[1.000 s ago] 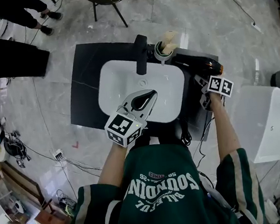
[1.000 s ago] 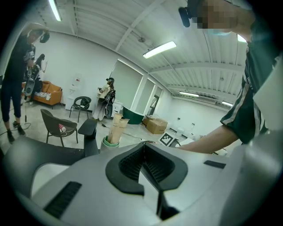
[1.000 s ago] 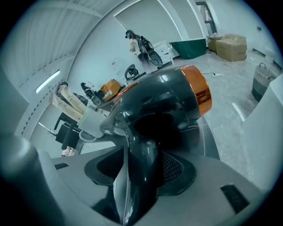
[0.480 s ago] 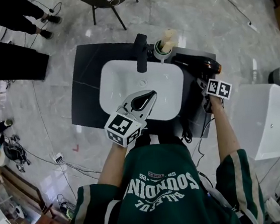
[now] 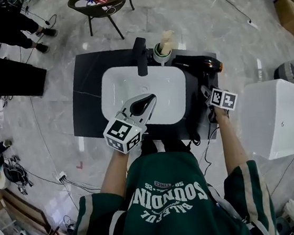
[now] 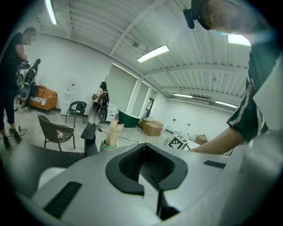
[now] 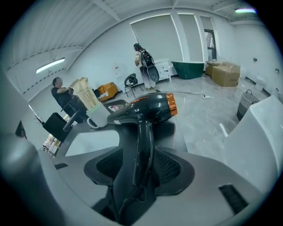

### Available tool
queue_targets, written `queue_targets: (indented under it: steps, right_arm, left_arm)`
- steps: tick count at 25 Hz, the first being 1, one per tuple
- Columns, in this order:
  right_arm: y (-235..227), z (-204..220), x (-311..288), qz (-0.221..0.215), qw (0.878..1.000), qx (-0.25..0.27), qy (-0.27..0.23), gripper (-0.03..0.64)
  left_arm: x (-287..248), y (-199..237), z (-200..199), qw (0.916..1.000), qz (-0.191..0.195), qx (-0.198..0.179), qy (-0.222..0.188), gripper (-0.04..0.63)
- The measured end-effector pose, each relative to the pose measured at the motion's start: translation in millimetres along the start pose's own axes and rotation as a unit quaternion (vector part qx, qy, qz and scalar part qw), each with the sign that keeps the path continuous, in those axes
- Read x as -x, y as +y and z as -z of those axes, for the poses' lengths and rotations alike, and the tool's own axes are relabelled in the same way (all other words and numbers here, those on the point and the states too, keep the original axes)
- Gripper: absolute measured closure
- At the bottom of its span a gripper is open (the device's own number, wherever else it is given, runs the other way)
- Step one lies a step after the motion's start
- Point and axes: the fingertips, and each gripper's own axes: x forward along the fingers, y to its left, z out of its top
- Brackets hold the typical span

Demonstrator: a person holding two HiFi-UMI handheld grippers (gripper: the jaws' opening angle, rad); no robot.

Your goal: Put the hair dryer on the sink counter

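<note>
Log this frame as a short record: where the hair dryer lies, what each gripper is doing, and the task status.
hair dryer: lying on the sink counter, right of the basin
right gripper: open; jaws have just been opening, dryer handle between them, pads off it
left gripper: shut, nothing between the jaws, over the basin's front edge
behind the basin: faucet, cup
task status: dryer appears placed on the counter

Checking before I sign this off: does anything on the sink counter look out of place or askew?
Mostly tidy. The hair dryer lies on the counter right of the basin, but its cord trails over the front edge and hangs loose there. Nothing spilled or damaged shows.
</note>
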Motion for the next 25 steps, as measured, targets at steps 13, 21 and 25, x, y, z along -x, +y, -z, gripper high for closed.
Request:
queue_targets:
  steps: [13,21,25]
  right_arm:
    - [48,12,69,0.03,0.991,0.031,-0.124,0.568]
    - [104,30,94,0.025,0.984,0.081,-0.157,0.572]
    - [132,43,105,0.017,0.98,0.107,-0.166,0.574]
  left_arm:
    - [37,-9,6,0.9999,0.007,-0.012,-0.002,0.58]
    - [62,-11,11,0.9997,0.014,-0.021,-0.004,0.58]
    - [78,-12,11,0.9994,0.015,-0.028,-0.01,0.58]
